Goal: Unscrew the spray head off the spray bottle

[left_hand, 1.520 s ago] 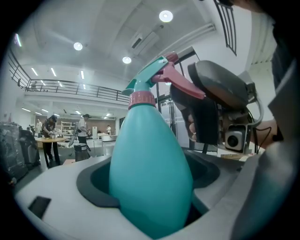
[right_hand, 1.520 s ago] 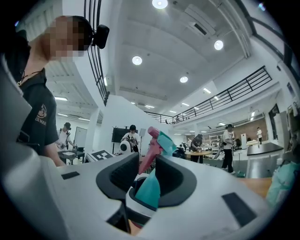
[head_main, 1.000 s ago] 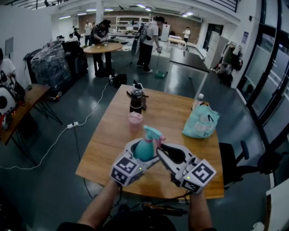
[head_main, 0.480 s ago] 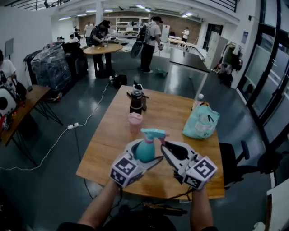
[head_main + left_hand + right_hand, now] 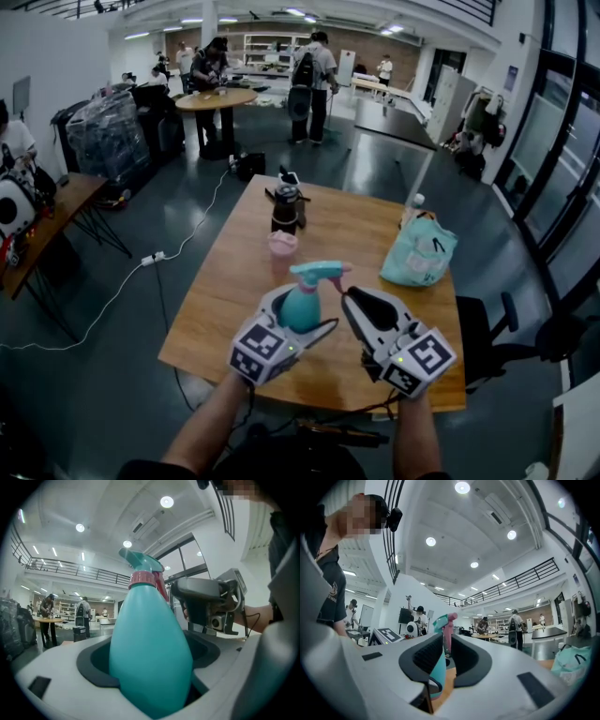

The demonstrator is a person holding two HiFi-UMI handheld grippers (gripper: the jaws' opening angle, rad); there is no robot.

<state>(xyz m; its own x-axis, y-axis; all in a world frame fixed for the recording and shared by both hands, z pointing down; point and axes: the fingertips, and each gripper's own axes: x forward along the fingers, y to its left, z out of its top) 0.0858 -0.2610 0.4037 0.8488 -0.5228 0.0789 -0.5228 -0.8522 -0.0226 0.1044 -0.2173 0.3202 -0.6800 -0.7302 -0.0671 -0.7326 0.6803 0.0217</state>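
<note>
Two grippers meet over the near part of the wooden table [image 5: 356, 234]. The left gripper [image 5: 306, 312] is clamped round the belly of the teal spray bottle [image 5: 150, 648] and holds it upright. Whether its base touches the tabletop we cannot tell. The right gripper [image 5: 352, 296] comes in level from the right — its jaws have just been closing and stand a narrow gap apart, with the pink trigger [image 5: 448, 634] of the spray head [image 5: 315, 273] at their mouth. We do not see the pads pressing on it.

Step in hand, as we read it: getting a hold on the head to turn it. To do it well we would bite on the pink collar [image 5: 142, 579] or the neck just above it, not on the trigger alone — the trigger would likely squeeze or flex rather than pass on the twist. The left grip needs to be firm, so the smooth, tapering body neither spins nor slips. Turn in short arcs, release, take hold again.
</note>
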